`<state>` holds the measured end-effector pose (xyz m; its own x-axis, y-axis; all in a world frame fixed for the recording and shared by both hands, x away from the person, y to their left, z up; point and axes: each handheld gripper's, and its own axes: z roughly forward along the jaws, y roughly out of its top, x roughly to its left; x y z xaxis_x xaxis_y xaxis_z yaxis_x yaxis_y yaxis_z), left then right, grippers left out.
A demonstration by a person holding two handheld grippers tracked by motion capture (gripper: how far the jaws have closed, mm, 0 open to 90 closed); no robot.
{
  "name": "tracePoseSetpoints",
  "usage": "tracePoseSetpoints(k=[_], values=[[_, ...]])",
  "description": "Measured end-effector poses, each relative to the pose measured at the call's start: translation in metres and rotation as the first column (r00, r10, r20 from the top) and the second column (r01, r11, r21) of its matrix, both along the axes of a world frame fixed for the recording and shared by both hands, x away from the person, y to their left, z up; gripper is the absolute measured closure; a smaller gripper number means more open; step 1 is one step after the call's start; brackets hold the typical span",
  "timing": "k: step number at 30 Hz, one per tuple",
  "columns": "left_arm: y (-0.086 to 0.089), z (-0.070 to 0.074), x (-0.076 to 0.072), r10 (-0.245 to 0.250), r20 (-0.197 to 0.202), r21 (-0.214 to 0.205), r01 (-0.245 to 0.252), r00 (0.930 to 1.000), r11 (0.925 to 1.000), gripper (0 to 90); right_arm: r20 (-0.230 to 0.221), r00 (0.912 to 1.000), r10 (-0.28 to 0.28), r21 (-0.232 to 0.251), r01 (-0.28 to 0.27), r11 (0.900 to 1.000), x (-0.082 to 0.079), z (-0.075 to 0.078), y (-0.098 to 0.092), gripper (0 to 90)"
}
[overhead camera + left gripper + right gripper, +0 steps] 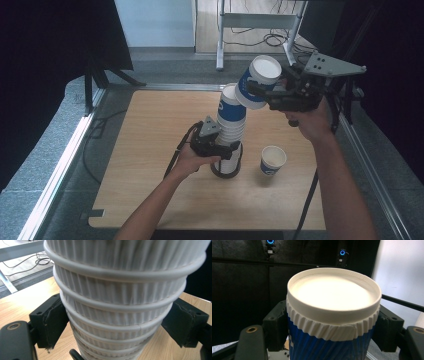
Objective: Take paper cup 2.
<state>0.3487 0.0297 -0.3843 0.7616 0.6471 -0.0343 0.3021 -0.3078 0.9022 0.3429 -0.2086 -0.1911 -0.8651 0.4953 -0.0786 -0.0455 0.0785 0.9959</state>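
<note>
The tall stack of white ribbed paper cups (120, 312) looked matt, its corrugated sleeves finely fluted and its rolled rims smooth. The blue-and-white paper cup (332, 322) carried the same ridged wrap, with a smooth, faintly glossy white rim. A small blue-and-white paper cup (273, 160) stood on the light wooden table (150, 150), whose grained laminate surface seemed smooth and satin. The left gripper (220, 149) and right gripper (265, 95) had matt black plastic jaws with roughened, worn pads.

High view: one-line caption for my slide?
Left gripper steadies the cup stack while right gripper holds one blue cup above it.
</note>
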Motion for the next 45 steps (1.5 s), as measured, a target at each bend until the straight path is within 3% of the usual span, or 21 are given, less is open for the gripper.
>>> tracePoseSetpoints(k=[11,23,34,38,45], values=[[0.000,0.000,-0.001,0.002,-0.002,0.003,-0.002,1.0000,1.0000,12.6,0.014,0.9998,-0.017,-0.003,0.017,0.9999,-0.014,-0.006,-0.021,26.5],[0.001,0.000,-0.001,0.001,-0.004,0.003,-0.001,1.0000,1.0000,12.6,0.007,0.9992,-0.039,-0.012,0.040,0.9991,-0.027,-0.026,-0.045,26.4],[-0.002,0.002,-0.003,0.026,-0.021,0.009,-0.025,0.9995,0.9996,12.3,-0.020,0.9994,-0.028,-0.039,0.027,0.9989,-0.036,-0.056,-0.044,26.3],[-0.003,0.004,-0.006,0.035,0.011,0.029,-0.035,0.9993,0.9990,11.6,-0.032,0.9993,-0.020,-0.048,0.019,0.9987,-0.037,-0.068,-0.042,26.3],[0.003,0.006,-0.010,0.020,0.005,0.008,-0.020,0.9998,0.9998,9.9,-0.036,0.9993,0.007,-0.053,-0.009,0.9985,-0.044,-0.082,-0.035,26.2]])
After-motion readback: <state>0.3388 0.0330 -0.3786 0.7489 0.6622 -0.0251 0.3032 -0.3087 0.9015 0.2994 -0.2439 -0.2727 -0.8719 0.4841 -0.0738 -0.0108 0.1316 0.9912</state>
